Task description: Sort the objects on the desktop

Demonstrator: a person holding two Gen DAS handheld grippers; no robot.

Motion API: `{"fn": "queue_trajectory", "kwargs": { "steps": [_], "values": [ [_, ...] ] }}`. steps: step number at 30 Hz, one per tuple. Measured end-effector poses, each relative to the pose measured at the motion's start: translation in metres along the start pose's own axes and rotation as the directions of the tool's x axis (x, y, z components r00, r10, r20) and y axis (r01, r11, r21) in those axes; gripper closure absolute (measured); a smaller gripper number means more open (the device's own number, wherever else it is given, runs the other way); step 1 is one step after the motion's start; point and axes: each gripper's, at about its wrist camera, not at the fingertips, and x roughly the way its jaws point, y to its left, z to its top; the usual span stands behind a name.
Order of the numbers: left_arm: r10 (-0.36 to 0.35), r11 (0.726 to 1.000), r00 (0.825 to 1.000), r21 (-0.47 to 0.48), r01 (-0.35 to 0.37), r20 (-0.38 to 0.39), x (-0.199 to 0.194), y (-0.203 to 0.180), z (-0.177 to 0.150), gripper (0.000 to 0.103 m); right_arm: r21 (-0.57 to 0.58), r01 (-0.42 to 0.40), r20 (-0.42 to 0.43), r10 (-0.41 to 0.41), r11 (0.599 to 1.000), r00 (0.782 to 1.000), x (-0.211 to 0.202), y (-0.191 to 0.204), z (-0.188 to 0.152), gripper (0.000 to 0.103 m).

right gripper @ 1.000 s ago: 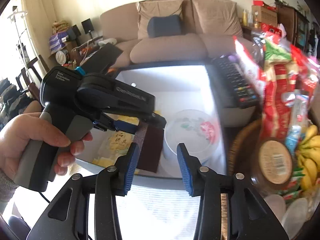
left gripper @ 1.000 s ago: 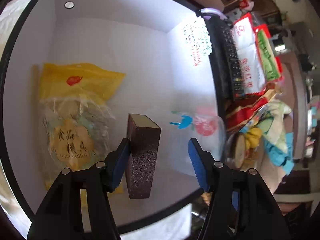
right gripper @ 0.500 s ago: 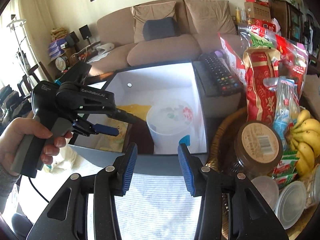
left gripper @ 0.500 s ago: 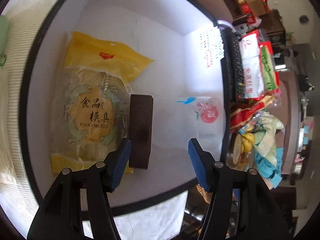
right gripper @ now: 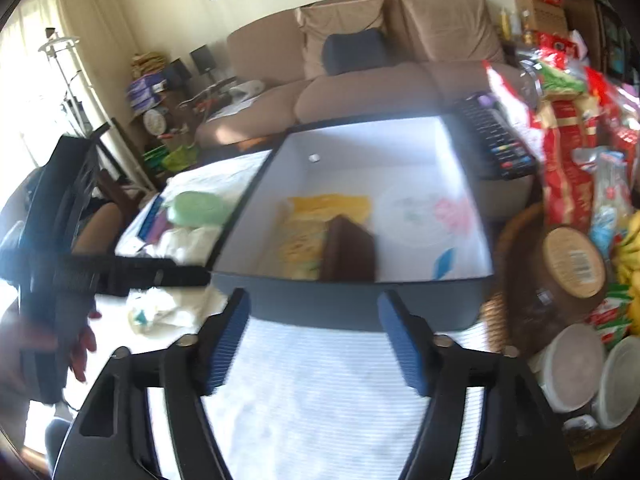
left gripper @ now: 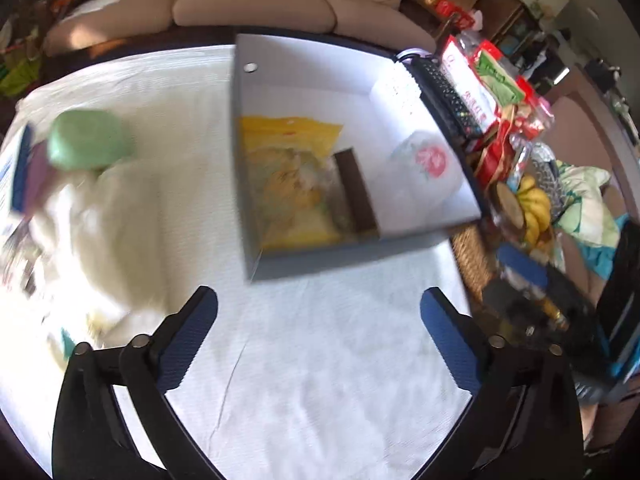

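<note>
A dark box with a white lining (left gripper: 360, 248) stands on the white cloth. Inside it lie a yellow food packet (left gripper: 288, 168), a brown block (left gripper: 356, 188) beside the packet, and a clear round tub with a red flower print (left gripper: 428, 160). My left gripper (left gripper: 318, 320) hovers over the cloth in front of the box, its jaws opening wide with nothing between them. My right gripper (right gripper: 314, 340) sits before the box's front wall (right gripper: 352, 304), its jaws also opening and empty. The brown block (right gripper: 350, 252) shows just past that wall.
Left of the box lie a green item (left gripper: 88, 144) and a crumpled white pile (left gripper: 112, 220). To the right are a remote control (left gripper: 444, 96), snack packets (left gripper: 488, 80), bananas (left gripper: 532, 208), a brown-lidded jar (right gripper: 572, 260) and plastic tubs (right gripper: 572, 368). A hand (right gripper: 80, 344) is at the left.
My left gripper has pulled back out of the box and its jaws have spread wide; the brown block stays in the box. My right gripper's jaws have widened too.
</note>
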Motion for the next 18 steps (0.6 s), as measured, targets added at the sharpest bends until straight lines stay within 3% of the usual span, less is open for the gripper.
{"fn": "queue_trajectory", "kwargs": {
  "steps": [3, 5, 10, 15, 18],
  "values": [
    [0.029, 1.0, 0.999, -0.011, -0.029, 0.021, -0.012, 0.014, -0.034, 0.0, 0.007, -0.055, -0.032, 0.055, 0.998, 0.998, 0.008, 0.023, -0.01, 0.013],
    [0.028, 0.999, 1.0, -0.045, -0.028, 0.01, -0.015, 0.029, -0.057, 0.0, -0.001, -0.07, -0.044, 0.07, 0.998, 0.997, 0.013, 0.039, -0.018, 0.0],
    [0.056, 0.99, 0.998, -0.126, -0.056, -0.001, -0.021, 0.082, -0.104, 0.0, -0.034, -0.111, -0.106, 0.107, 0.993, 0.989, 0.031, 0.087, -0.041, 0.0],
    [0.139, 0.969, 0.988, -0.215, -0.122, 0.066, -0.041, 0.151, -0.131, 0.0, -0.064, -0.133, -0.14, 0.123, 0.989, 0.983, 0.048, 0.131, -0.056, 0.0],
    [0.153, 0.943, 0.983, -0.314, -0.114, 0.104, -0.048, 0.197, -0.137, 0.0, -0.079, -0.15, -0.147, 0.138, 0.985, 0.98, 0.063, 0.156, -0.062, 0.0]
  ]
}}
